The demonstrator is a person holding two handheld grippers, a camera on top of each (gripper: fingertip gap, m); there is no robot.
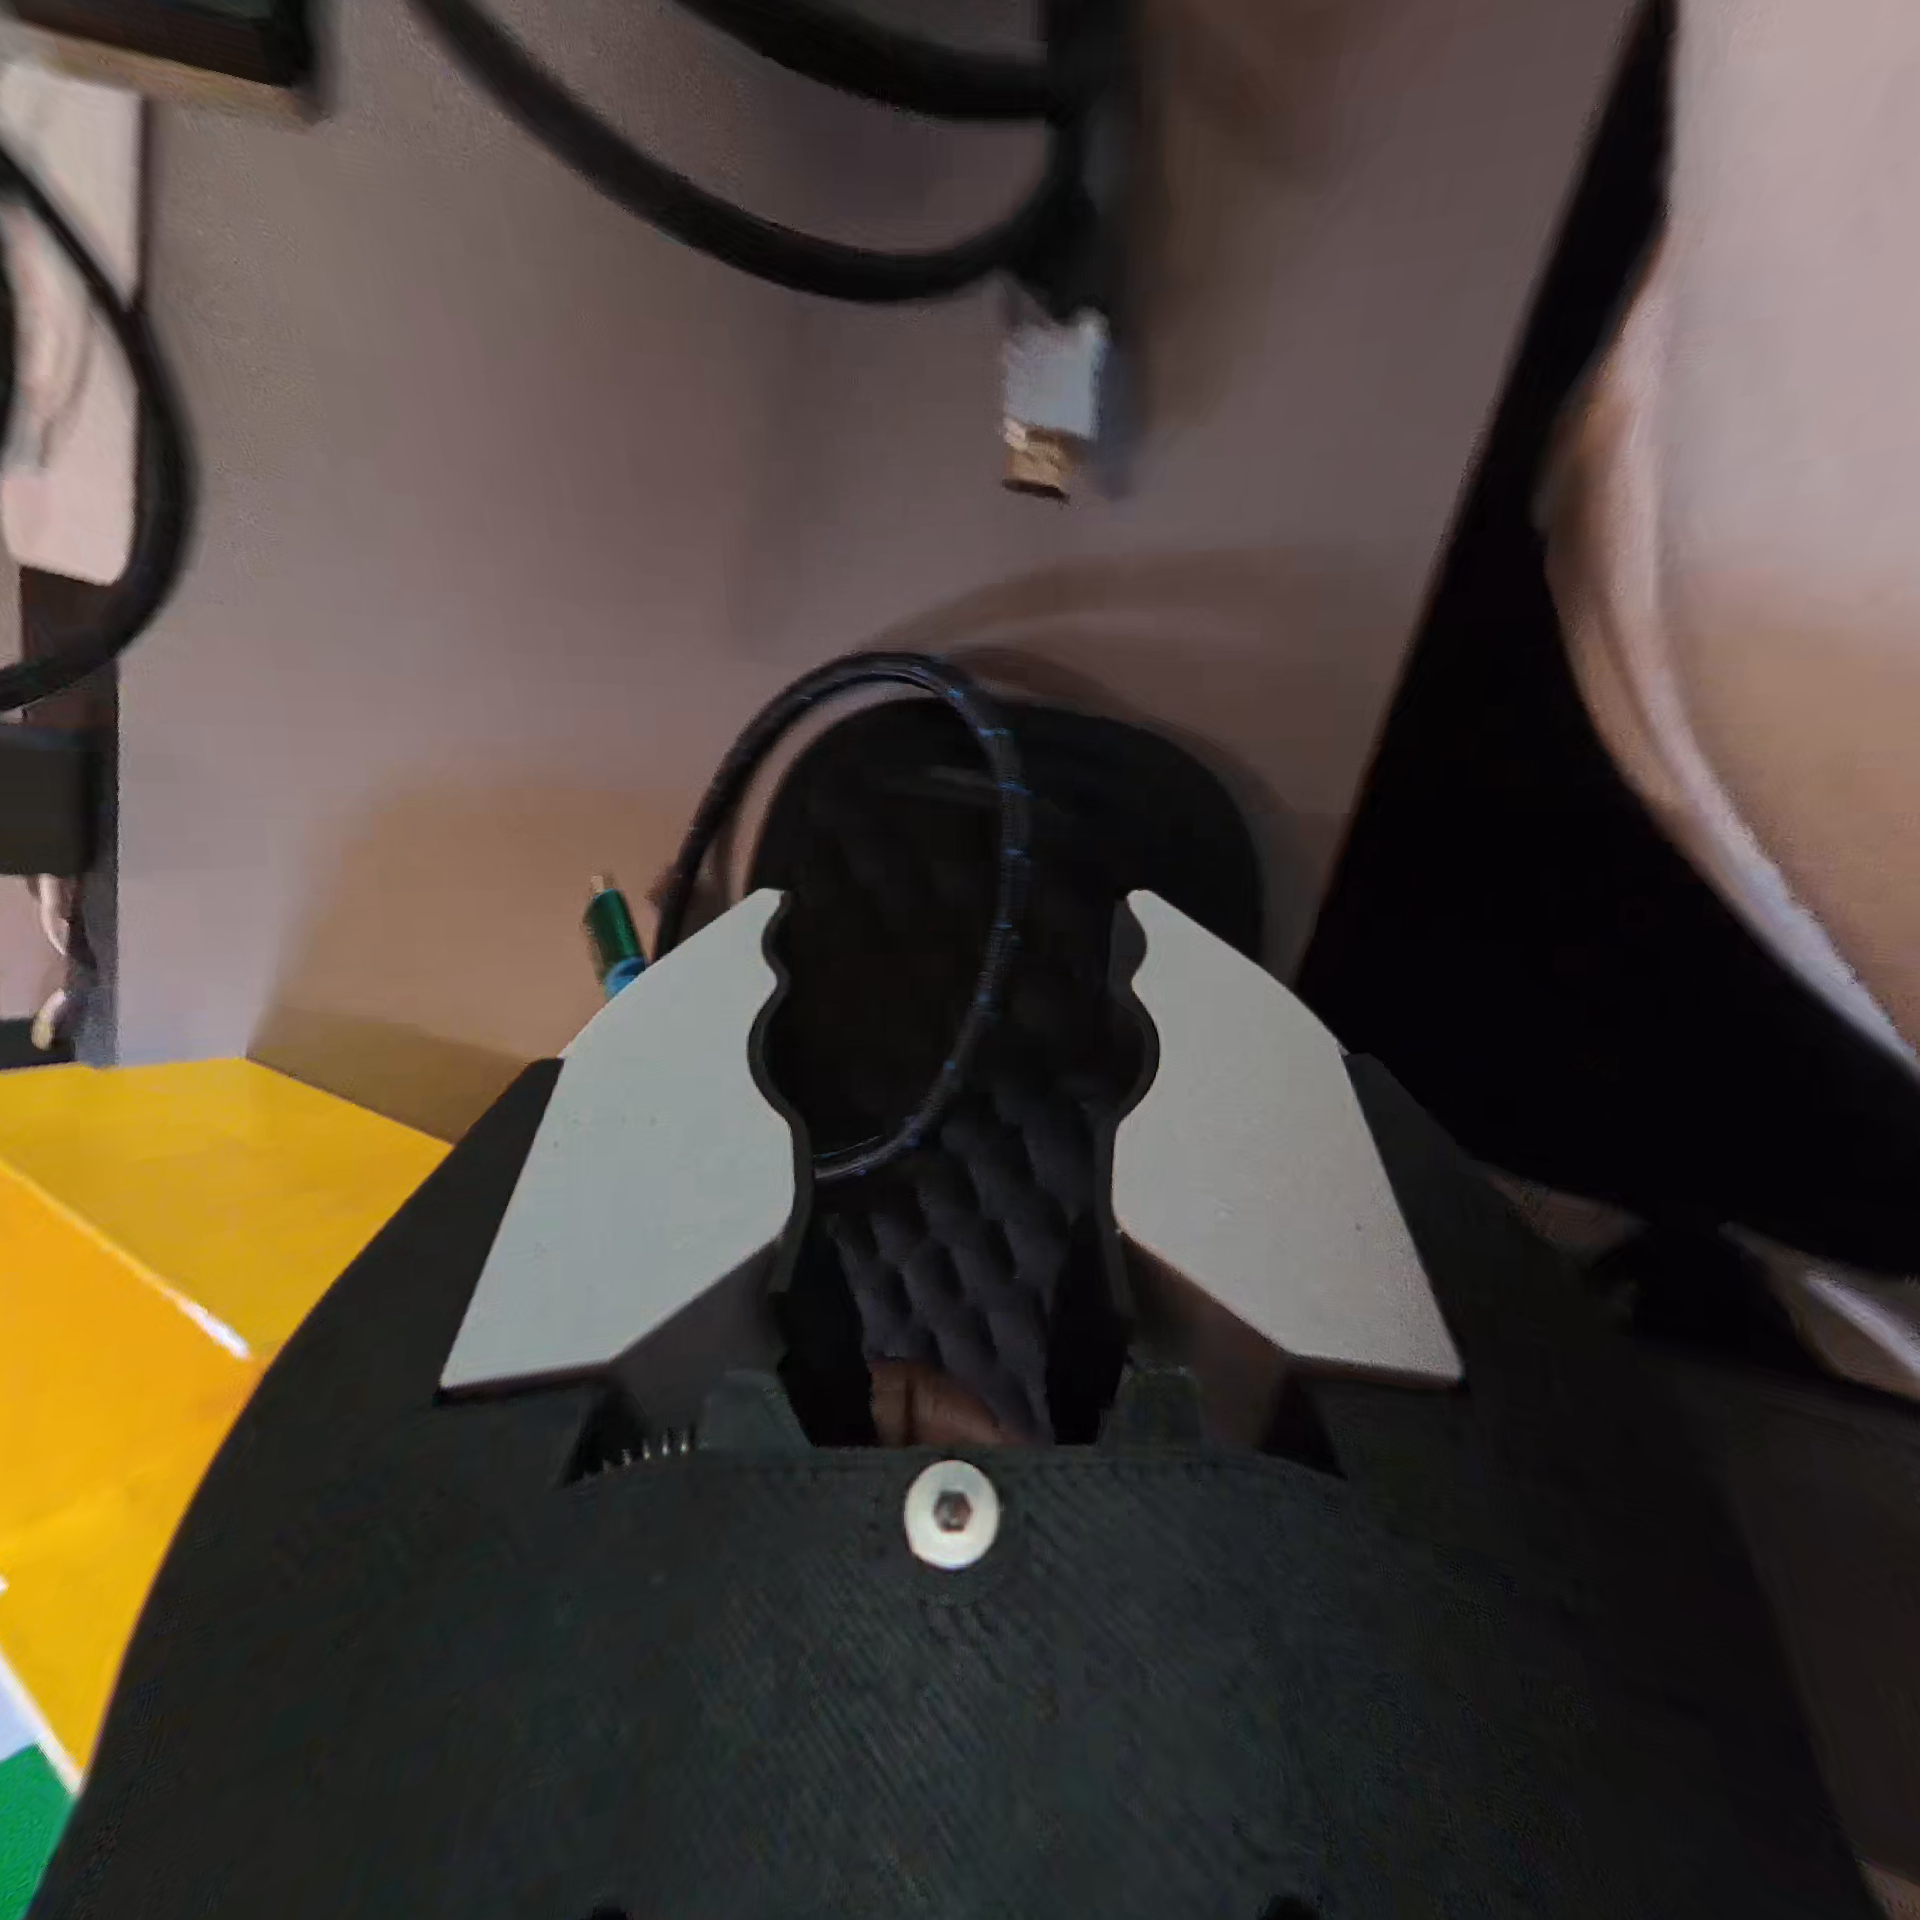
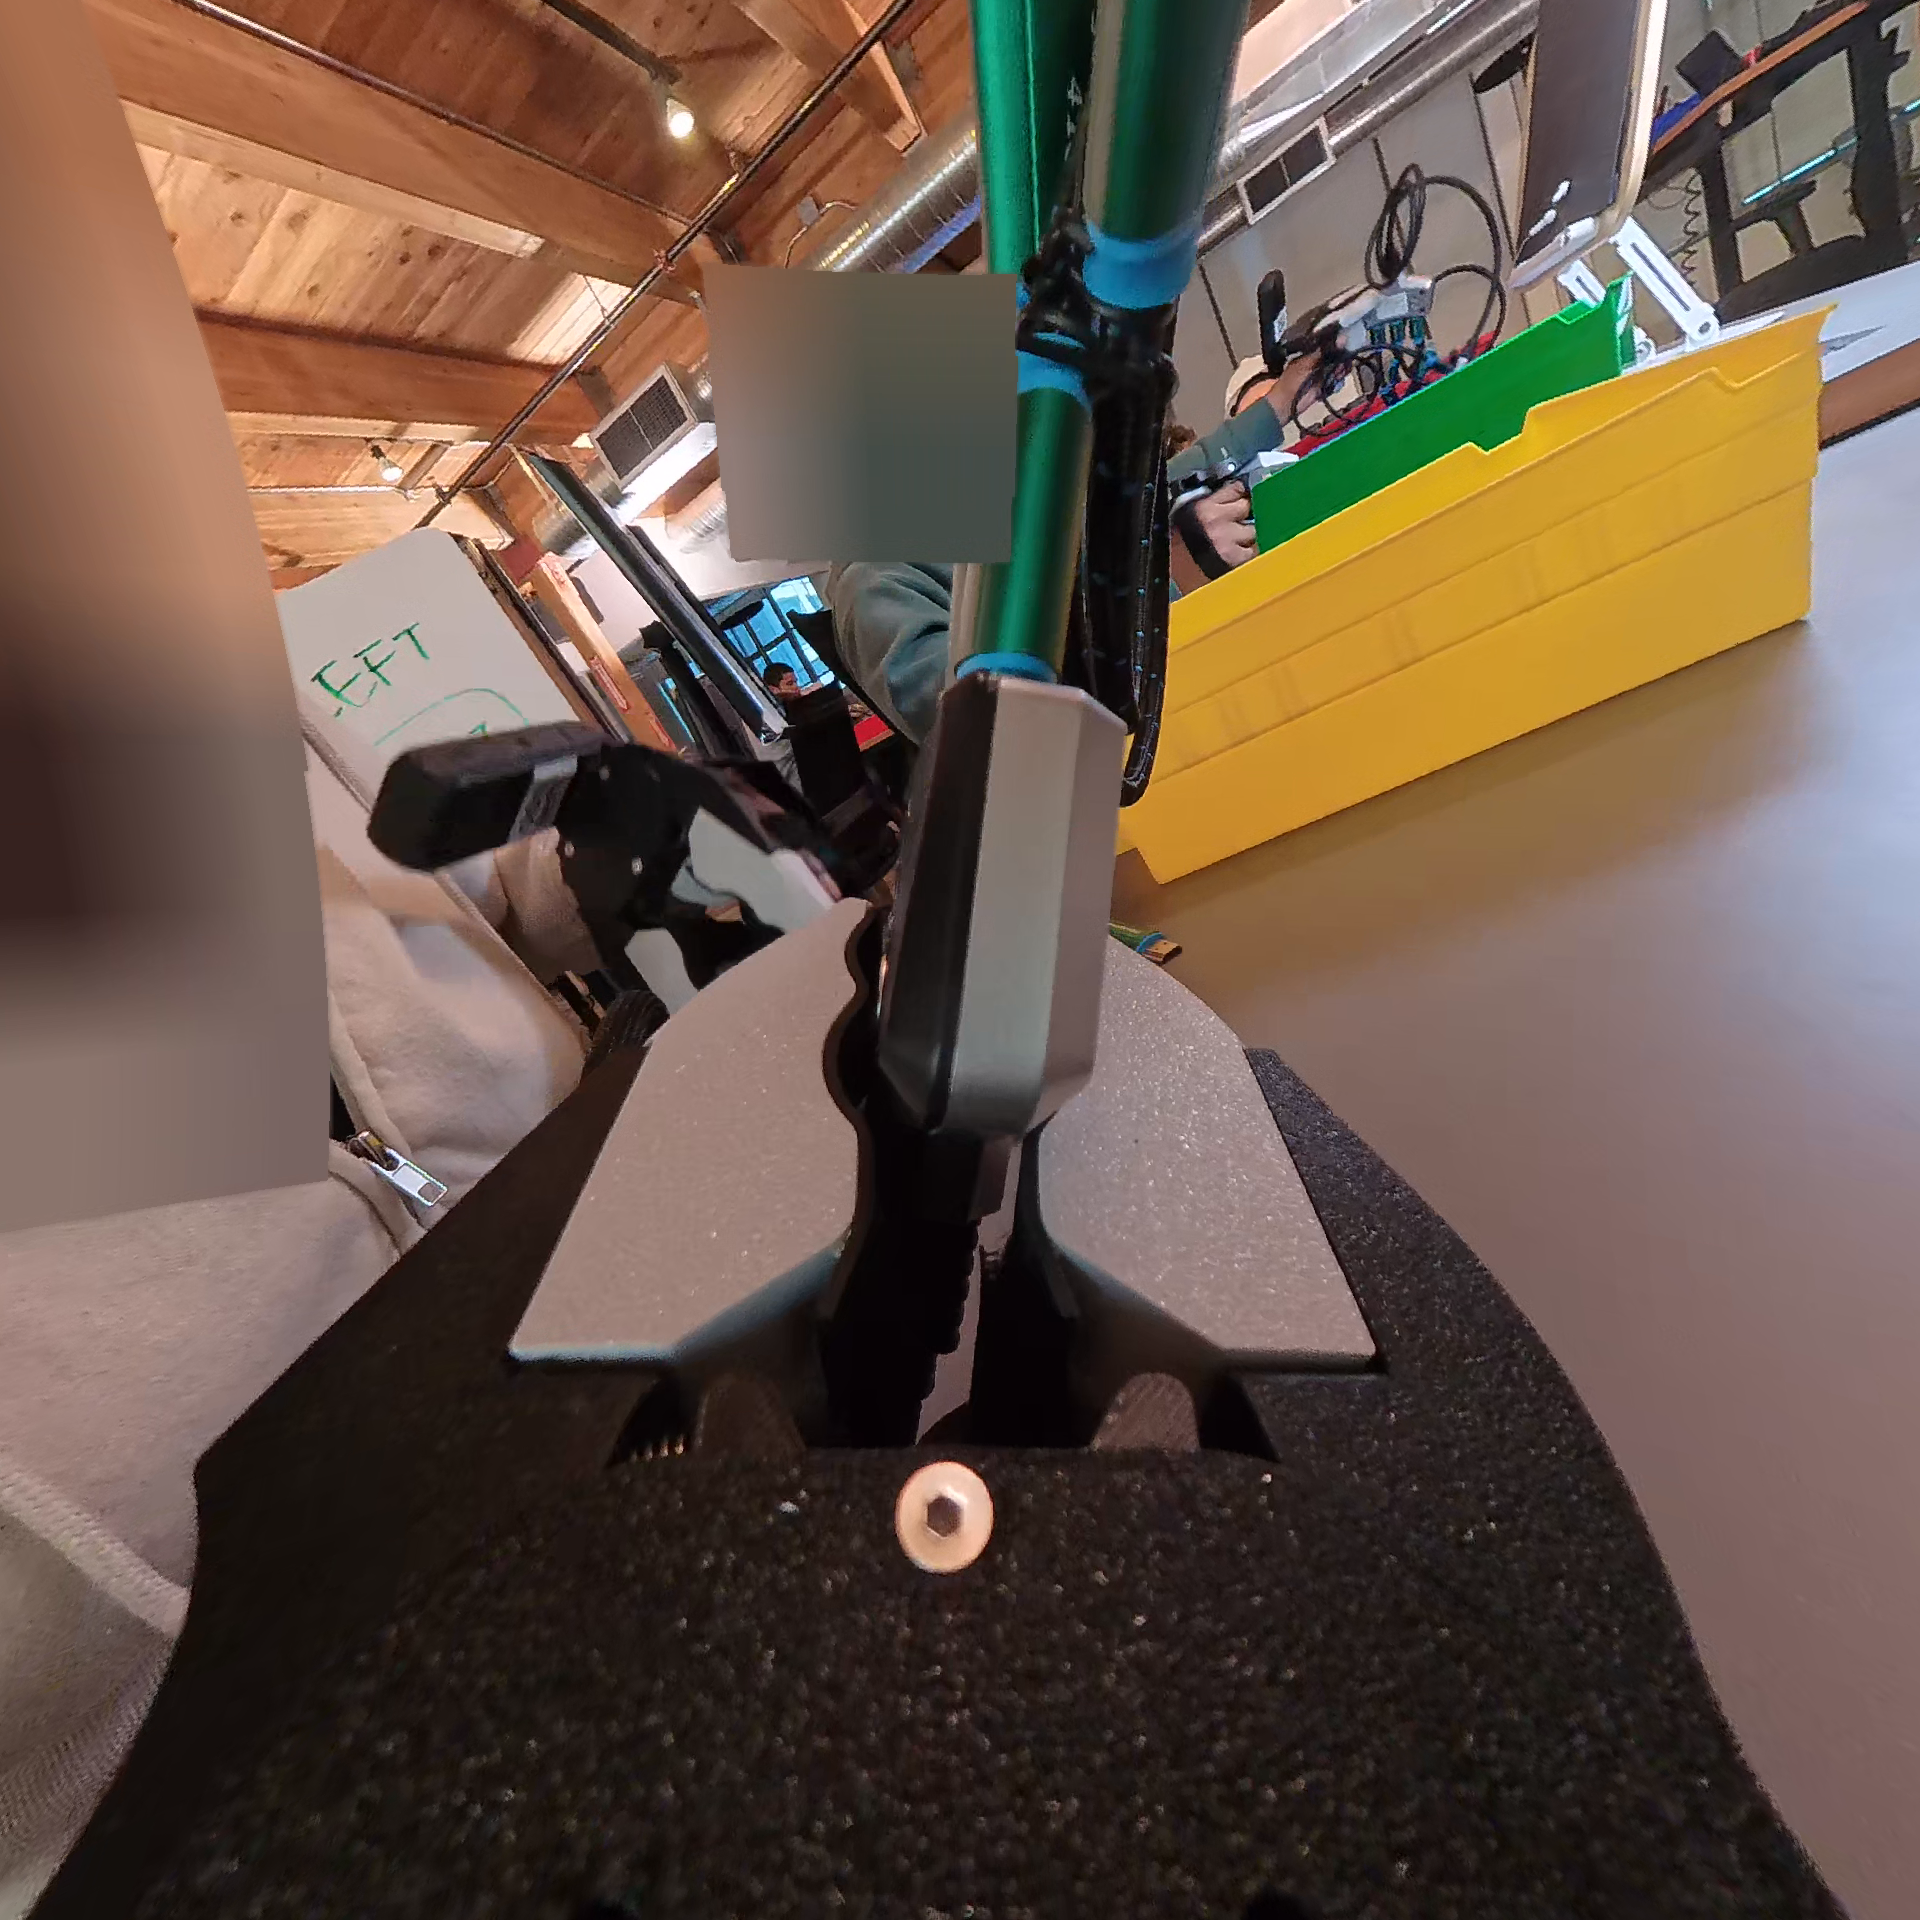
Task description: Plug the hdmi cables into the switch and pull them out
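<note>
In the right wrist view my right gripper [image 2: 987, 997] is shut on the grey metal HDMI switch [image 2: 1023, 914] and holds it upright. A green plug [image 2: 1044, 509] with blue rings sits in the switch's top end. More green plug bodies [image 2: 1148, 114] and a black braided cable [image 2: 1127, 582] are above it. My left gripper [image 1: 956, 914] is open, and a loop of black braided cable [image 1: 992, 935] runs between its fingers. A green plug [image 1: 608, 925] lies by its left finger. A silver plug [image 1: 1049, 410] with a gold tip hangs on a black cable farther off. The left gripper also shows in the right wrist view [image 2: 727, 852].
A yellow bin [image 2: 1455, 623] stands on the brown table [image 2: 1558, 1039], with a green bin [image 2: 1455, 416] behind it; the yellow bin also shows in the left wrist view [image 1: 156, 1247]. A person in a light hoodie [image 2: 436, 997] is at the left. Black cables [image 1: 727, 208] cross the top.
</note>
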